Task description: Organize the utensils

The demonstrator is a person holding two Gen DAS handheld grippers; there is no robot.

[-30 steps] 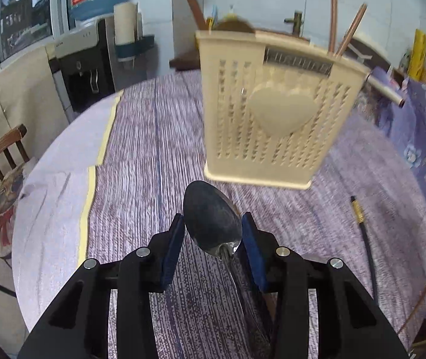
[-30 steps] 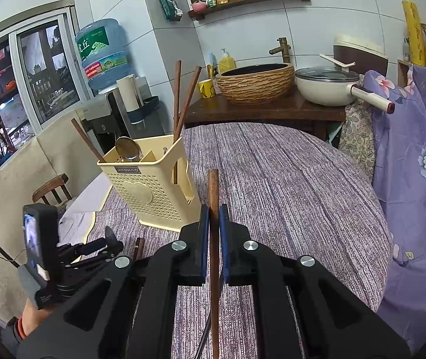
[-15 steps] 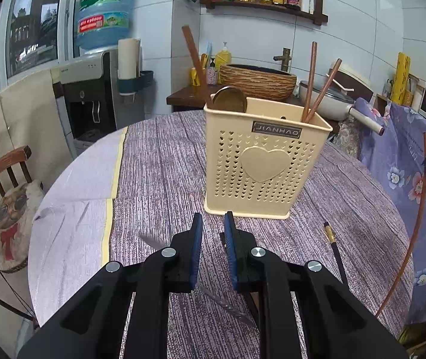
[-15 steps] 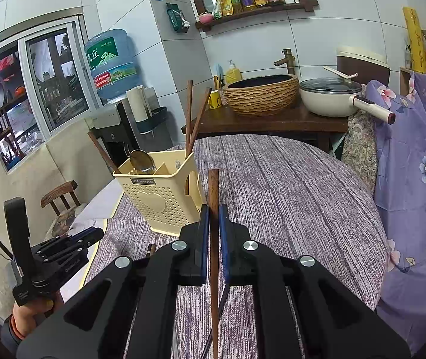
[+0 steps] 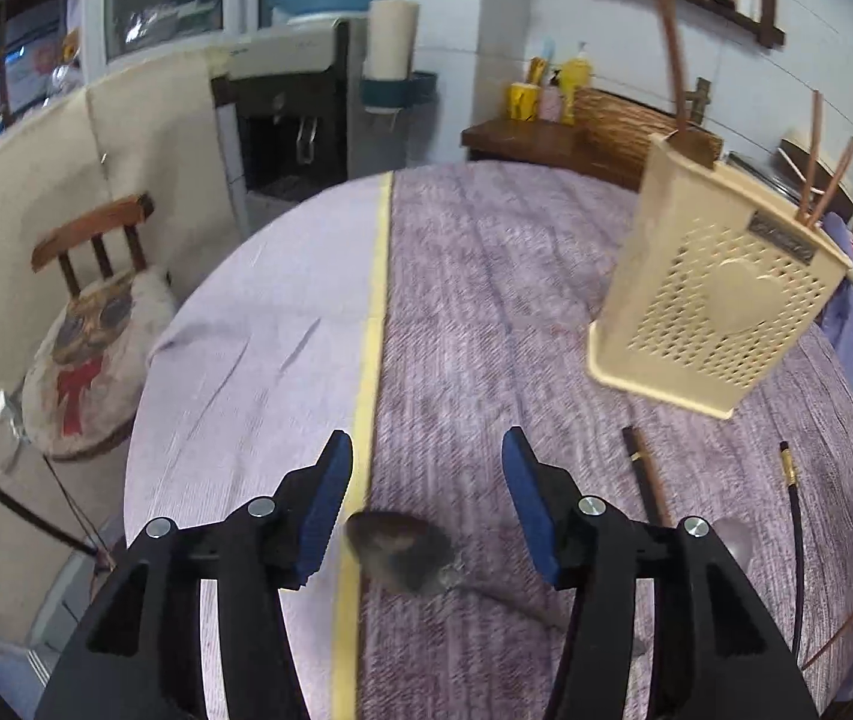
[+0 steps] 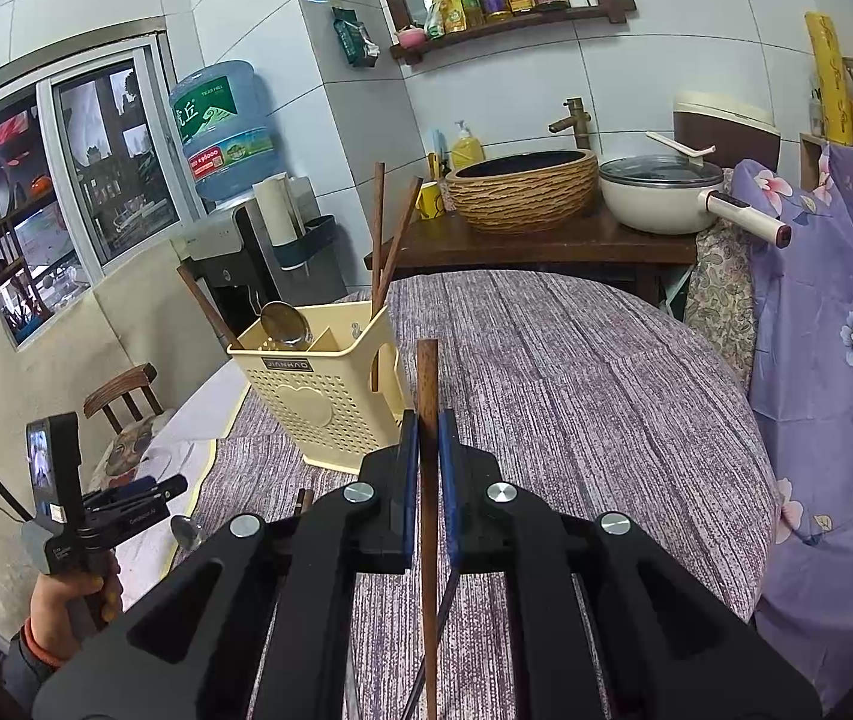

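Left wrist view gives us the left gripper (image 5: 426, 495) with its blue-padded fingers spread wide above a dark metal spoon (image 5: 405, 552) lying on the purple striped tablecloth (image 5: 486, 300). The spoon's bowl sits between the fingers, touching neither, toward 9 o'clock, while its handle runs off toward 4 o'clock. At 2 o'clock we see the cream perforated plastic utensil basket (image 5: 720, 312), with brown chopsticks standing in it. A dark wooden chopstick (image 5: 645, 480) lies on the cloth below the basket, pointing roughly 12 to 6.

Only the right wrist view shows us the right gripper (image 6: 428, 480) pinching a brown wooden chopstick (image 6: 426, 384), long axis upright, tip at 12 o'clock. It also reveals the basket's interior, with a metal spoon (image 6: 285, 324) in its left compartment.
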